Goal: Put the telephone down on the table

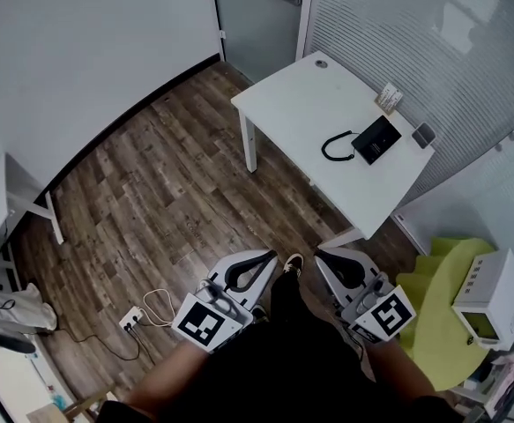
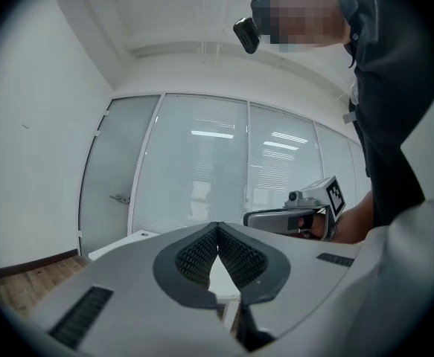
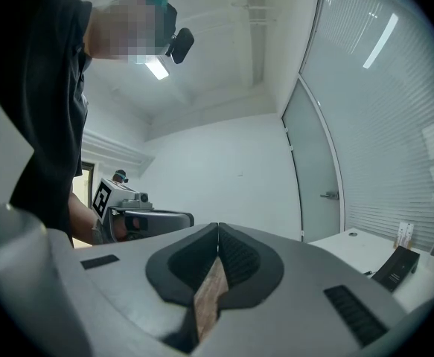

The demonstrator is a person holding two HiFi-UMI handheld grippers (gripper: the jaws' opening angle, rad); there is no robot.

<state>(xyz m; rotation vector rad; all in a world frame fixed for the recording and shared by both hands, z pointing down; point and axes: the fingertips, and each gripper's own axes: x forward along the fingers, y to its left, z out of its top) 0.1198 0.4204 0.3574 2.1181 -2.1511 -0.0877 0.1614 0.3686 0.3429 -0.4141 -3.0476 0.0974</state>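
Pressed together, empty: left gripper (image 1: 270,256), right gripper (image 1: 320,254); black telephone (image 1: 376,139) on table (image 1: 292,104).

The telephone (image 1: 376,139) near the table's (image 1: 301,104) right edge is too small to tell handset from base; in the right gripper view the right gripper (image 3: 217,227) hides its lower part. Print on the small box (image 1: 389,98) beside it is unreadable
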